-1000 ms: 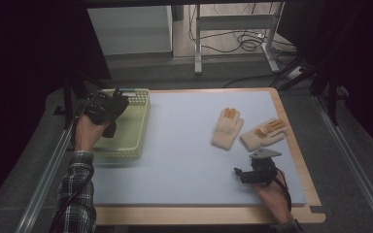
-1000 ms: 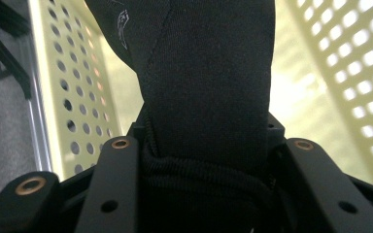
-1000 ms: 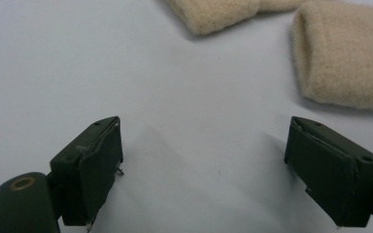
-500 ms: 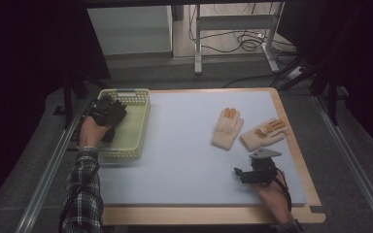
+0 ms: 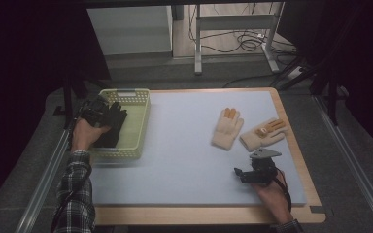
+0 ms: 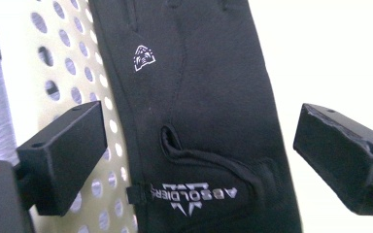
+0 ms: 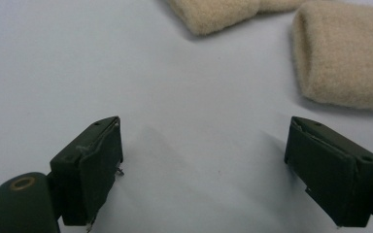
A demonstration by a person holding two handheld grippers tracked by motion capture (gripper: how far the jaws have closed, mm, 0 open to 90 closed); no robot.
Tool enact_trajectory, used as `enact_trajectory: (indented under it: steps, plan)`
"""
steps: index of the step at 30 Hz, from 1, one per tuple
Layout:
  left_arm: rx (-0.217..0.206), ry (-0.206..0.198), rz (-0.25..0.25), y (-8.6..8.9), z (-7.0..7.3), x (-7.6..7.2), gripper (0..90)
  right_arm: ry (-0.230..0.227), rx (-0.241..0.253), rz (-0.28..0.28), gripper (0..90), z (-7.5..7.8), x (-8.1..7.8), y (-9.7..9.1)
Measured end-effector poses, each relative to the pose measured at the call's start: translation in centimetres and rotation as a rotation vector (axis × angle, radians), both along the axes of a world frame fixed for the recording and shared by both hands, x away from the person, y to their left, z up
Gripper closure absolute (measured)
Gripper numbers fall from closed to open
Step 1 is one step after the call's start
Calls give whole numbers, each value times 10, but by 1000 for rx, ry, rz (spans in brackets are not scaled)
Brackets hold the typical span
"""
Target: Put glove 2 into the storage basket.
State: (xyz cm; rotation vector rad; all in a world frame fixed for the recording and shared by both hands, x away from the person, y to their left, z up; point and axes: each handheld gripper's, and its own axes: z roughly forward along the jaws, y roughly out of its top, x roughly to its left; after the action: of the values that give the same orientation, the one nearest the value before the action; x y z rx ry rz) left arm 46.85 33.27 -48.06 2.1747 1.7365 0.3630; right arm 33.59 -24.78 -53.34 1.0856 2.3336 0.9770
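A pale yellow-green perforated plastic basket (image 5: 137, 127) sits at the far left corner of the light blue mat (image 5: 184, 160) that covers the wooden-edged bench. A black stretch-fabric glove (image 5: 112, 127) with a small white logo and white lettering on its cuff lies inside the basket, against the perforated floor and side. The left gripper (image 5: 97, 112) hangs over the basket's left rim, and in the left gripper view its two black jaws stand wide apart, one on each side of the glove's cuff end (image 6: 209, 145), with nothing pinched between them. The glove's long axis runs away from the jaws, cuff nearest and fingers farthest, so the jaws straddle it across its width; closing them where they are would likely catch the cuff, if the gripper is low enough, which cannot be told from here. Two cream fleece gloves lie well apart from the basket near the bench's far right corner: one (image 5: 227, 128) with orange fingertips pointing toward the far edge, the other (image 5: 263, 135) angled toward the right edge with an orange patch on it, the two touching or nearly so. The right gripper (image 5: 245, 174) rests near the right part of the near edge, just short of these gloves, its dark jaws also spread wide over bare mat, the cream cuffs (image 7: 342, 58) lying just beyond them. For the cream pair the right gripper is plainly nearer; the black glove belongs to the left.
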Motion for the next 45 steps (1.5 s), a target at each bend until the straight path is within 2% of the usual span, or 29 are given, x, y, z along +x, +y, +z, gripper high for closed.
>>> enact_trajectory:
  steps: [3, 7, 9, 14, 21, 22, 23, 26, 36, 40, 44, 45]
  plan:
    - [-37, -37, -10, 3, 6, -8, 38, 0, 0, 0, 135, 0, 0, 0]
    - [-111, -98, -40, 3, 11, -18, 22, 0, 0, 0, 135, 0, 0, 0]
    - [-129, -116, -58, 0, 13, -24, 18, 0, 0, 0, 135, 0, 0, 0]
    - [-108, -145, -97, -8, 15, -34, 9, 0, 0, 0, 135, 0, 0, 0]
    - [-120, -239, -168, -29, 26, -55, 6, 0, -1, 0, 135, 0, 0, 0]
    - [-120, -239, -168, -29, 26, -55, 5, 1, 0, -1, 135, 0, 0, 0]
    - [-132, -259, -192, -35, 29, -61, 4, 1, -3, 0, 135, 0, 0, 0]
    - [-144, -293, -222, -46, 35, -71, 4, 2, -3, -1, 135, 0, 0, 0]
    - [-148, -395, -353, -94, 50, -106, 2, 0, -4, 1, 135, 0, 0, 0]
    - [-168, -422, -424, -117, 49, -122, 3, 2, -3, 0, 135, 0, 0, 0]
    - [-134, -433, -481, -139, 40, -135, 4, 3, -2, -2, 135, 0, 0, 0]
    - [-134, -433, -481, -139, 40, -135, 4, 2, -3, -1, 135, 0, 0, 0]
